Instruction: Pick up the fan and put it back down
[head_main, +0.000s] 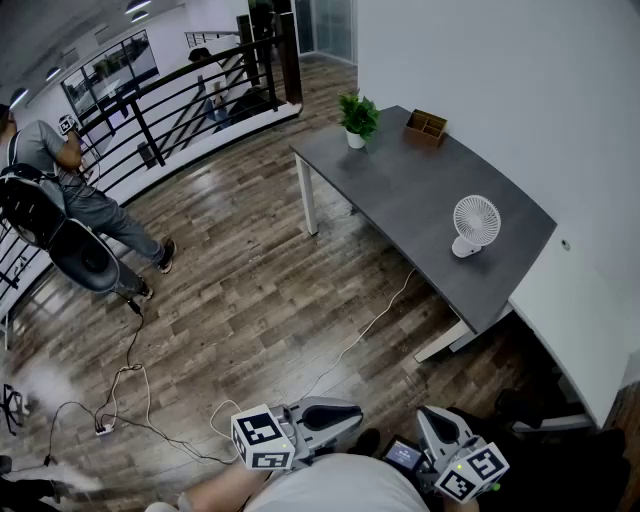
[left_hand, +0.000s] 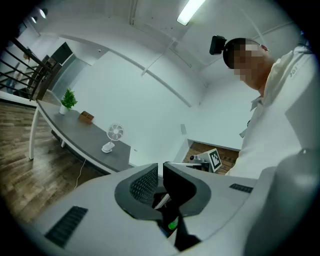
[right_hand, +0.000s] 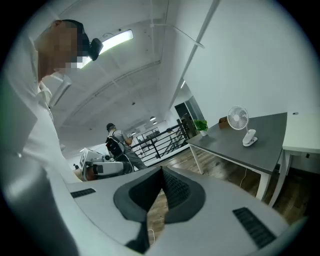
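Note:
A small white fan (head_main: 473, 226) stands upright on its clip base near the right end of the grey table (head_main: 400, 190). It also shows far off in the left gripper view as the fan (left_hand: 114, 134) and in the right gripper view as the fan (right_hand: 238, 119). Both grippers are held close to the person's body, well short of the table. In the head view the left gripper (head_main: 355, 412) and right gripper (head_main: 428, 415) sit at the bottom edge. The left gripper (left_hand: 160, 165) shows a thin slit between its tips and holds nothing. The right gripper (right_hand: 162, 169) has its tips together and is empty.
A potted plant (head_main: 357, 118) and a wooden organizer (head_main: 426, 126) stand at the table's far end. A white desk (head_main: 575, 320) adjoins it on the right. A cable (head_main: 130, 400) trails over the wood floor. A person (head_main: 70, 190) stands by the black railing (head_main: 170, 100).

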